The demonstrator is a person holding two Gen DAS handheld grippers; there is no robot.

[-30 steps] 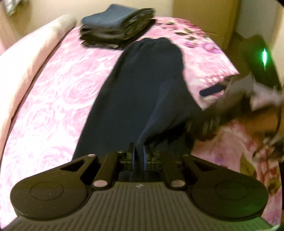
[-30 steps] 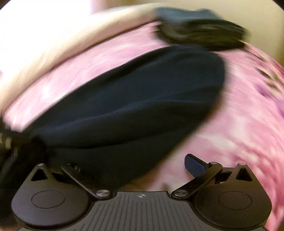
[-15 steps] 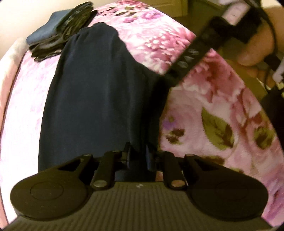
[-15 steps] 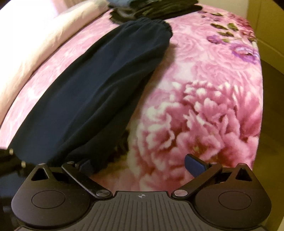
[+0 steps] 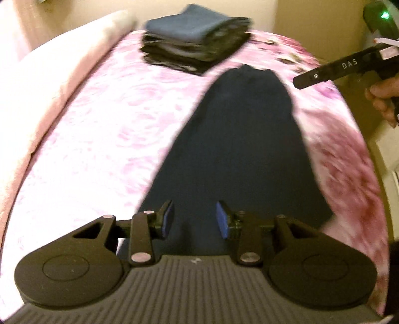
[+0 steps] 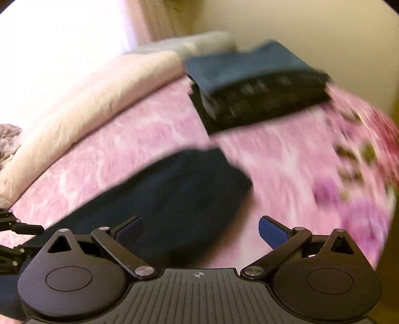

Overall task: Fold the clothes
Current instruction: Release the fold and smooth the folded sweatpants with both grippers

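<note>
A long dark navy garment (image 5: 239, 149) lies flat on the pink floral bedspread (image 5: 112, 129), running away from me toward a stack of folded clothes (image 5: 197, 40). My left gripper (image 5: 195, 219) hovers open over the garment's near end, nothing between its blue pads. In the right wrist view the same garment (image 6: 174, 197) lies under my right gripper (image 6: 200, 230), which is wide open and empty above the garment's far end. The folded stack (image 6: 256, 84) sits just beyond. The right gripper's finger (image 5: 331, 72) shows at the upper right of the left wrist view, held by a hand (image 5: 382, 99).
A pale rolled quilt (image 5: 62, 74) runs along the bed's left side. The bed's right edge drops to the floor by a wooden cabinet (image 5: 311, 25). A dark device with a green light (image 5: 381, 20) is at top right. The left gripper's arm (image 6: 15, 236) shows at left.
My left gripper was shut on the garment's near end and has now let go and opened. The right gripper has swung up toward the garment's far end, still open.
</note>
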